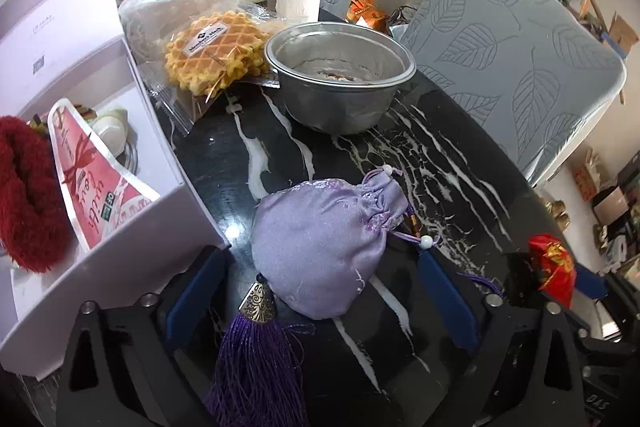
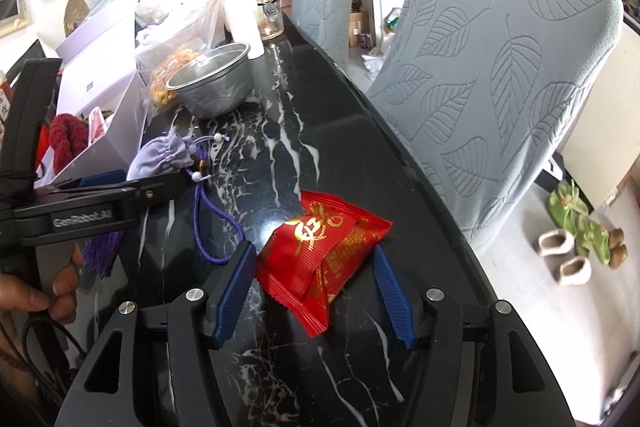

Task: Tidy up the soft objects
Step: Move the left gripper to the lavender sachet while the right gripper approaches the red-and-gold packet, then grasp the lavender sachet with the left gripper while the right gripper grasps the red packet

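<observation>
Left wrist view: the left gripper (image 1: 320, 291) stands with its fingers (image 1: 448, 303) wide apart, one on each side of a lilac drawstring pouch (image 1: 320, 243) that lies on the black marble table (image 1: 420, 155) at lower centre of the frame. The fingers do not press on the pouch. A purple tassel (image 1: 256, 359) tied to the pouch lies at the bottom of the frame, close to the near finger on the left. A white box (image 1: 132, 219) occupies the left edge of the frame, just beside the pouch; it already contains a red fuzzy item (image 1: 24, 195) and a pink packet (image 1: 96, 179). A metal pot (image 1: 340, 75) and a bag of waffles (image 1: 218, 51) stand further up the frame.

Right wrist view: the right gripper (image 2: 316, 267) straddles a red packet (image 2: 324, 251) at lower centre. Its fingers (image 2: 394, 299) sit at a middling spread, close on either side of the packet; firm contact is not evident.

Step in hand, as judged: both grippers are positioned over their respective items, pre-grasp, with the box as the probable destination.

Next move requirements:
- Left: close on the body of the pouch, not on the cord or tassel. The fabric will compress, so expect a deep closure before the grip holds.
- Clear the box wall when lifting; the trailing tassel may snag on the rim.
- Right: close on the packet across its padded middle; the crimped foil edges are likely to slip.
</observation>
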Motion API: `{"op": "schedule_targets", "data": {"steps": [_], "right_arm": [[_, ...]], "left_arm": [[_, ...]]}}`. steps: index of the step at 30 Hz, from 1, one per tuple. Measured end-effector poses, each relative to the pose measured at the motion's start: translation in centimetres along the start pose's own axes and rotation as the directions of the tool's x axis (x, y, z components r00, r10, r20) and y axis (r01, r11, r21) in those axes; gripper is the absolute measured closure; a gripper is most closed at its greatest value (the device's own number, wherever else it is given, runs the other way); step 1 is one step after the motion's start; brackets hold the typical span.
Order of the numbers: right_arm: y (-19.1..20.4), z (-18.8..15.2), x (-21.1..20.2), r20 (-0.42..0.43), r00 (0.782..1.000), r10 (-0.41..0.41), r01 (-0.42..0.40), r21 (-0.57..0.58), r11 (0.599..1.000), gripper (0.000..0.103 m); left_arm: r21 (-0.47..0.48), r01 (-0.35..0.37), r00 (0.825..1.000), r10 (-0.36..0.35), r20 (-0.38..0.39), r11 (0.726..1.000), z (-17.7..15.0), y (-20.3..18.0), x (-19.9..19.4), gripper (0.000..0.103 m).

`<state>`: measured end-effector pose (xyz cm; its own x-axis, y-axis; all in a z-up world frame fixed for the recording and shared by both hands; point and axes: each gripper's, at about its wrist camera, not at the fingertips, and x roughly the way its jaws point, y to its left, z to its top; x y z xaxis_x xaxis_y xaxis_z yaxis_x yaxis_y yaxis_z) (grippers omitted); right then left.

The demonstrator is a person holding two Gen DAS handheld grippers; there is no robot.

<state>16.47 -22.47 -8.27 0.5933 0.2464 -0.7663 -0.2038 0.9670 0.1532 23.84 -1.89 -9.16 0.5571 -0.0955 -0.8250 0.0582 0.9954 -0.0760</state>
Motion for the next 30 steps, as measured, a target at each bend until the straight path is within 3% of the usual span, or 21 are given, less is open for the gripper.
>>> {"op": "schedule_targets", "data": {"steps": [4,7,11,12,15,17,20,30], "right_arm": [[-0.1,0.0,0.0,0.002,1.000,0.011,-0.011,0.001,1.000,0.033],[-0.1,0.1,0.1,0.004,1.000,0.028,-0.028,0.016,0.999,0.025],[-0.2,0.1,0.2,0.014,0.999,0.032,-0.032,0.027,0.999,0.025],[-0.3,0.1,0.2,0.017,0.999,0.029,-0.030,0.034,0.999,0.025],[-0.8,0.2,0.1,0.026,1.000,0.015,-0.016,0.063,0.998,0.027],[-1.0,0.2,0.1,0.036,0.999,0.009,-0.012,0.077,0.997,0.040],[-1.1,0.1,0.0,0.047,0.999,0.009,-0.013,0.073,0.997,0.050],[-0.3,-1.5,-1.1,0.052,0.999,0.014,-0.016,0.037,0.999,0.053]], "left_arm": [[0.048,-0.025,1.000,0.024,0.004,0.999,0.2,-0.6,0.4,0.010],[0.057,-0.033,0.999,0.032,0.016,0.998,0.3,-1.0,0.5,0.020],[0.031,-0.049,0.998,0.048,0.040,0.998,0.4,-1.0,0.2,0.048],[0.021,-0.058,0.998,0.057,0.040,0.998,0.4,-0.9,0.1,0.050],[0.031,-0.072,0.997,0.070,0.043,0.997,0.0,-1.0,-0.3,0.054],[0.039,-0.077,0.996,0.076,0.040,0.996,-0.3,-1.2,-0.6,0.055],[0.045,-0.069,0.997,0.068,0.026,0.997,-1.2,-1.1,-1.5,0.055],[0.075,-0.090,0.996,0.088,0.028,0.993,-5.6,-0.9,-4.7,0.055]]}}
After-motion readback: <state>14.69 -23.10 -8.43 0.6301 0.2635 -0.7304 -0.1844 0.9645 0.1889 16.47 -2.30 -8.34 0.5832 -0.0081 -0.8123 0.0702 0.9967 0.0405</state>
